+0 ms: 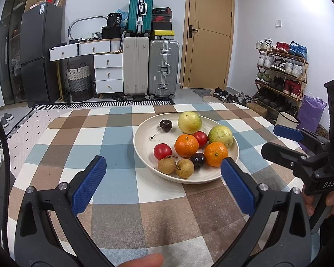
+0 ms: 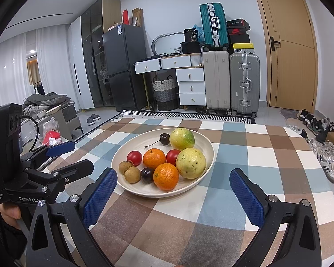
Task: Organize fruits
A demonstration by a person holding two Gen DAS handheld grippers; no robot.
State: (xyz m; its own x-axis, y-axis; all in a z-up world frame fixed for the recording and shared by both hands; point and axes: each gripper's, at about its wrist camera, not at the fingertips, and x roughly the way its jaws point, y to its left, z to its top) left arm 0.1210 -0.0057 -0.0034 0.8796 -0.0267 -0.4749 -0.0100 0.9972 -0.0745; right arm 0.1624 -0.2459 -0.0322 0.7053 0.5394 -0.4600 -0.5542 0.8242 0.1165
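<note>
Both tools [image 1: 163, 183] [image 2: 173, 198] agape, empty.

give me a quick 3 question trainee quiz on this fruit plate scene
1. True or false: the left gripper holds an orange.
2. How many oranges lie on the plate? A) one B) two C) four
3. Fill in: the tablecloth has a ______ pattern.

Key: 1 false, both the left gripper and the right gripper are open and empty. 2 B. 3 checked.

Mixed fruits [image 1: 187, 145] lie clustered on a cream plate [image 1: 142, 149].
</note>
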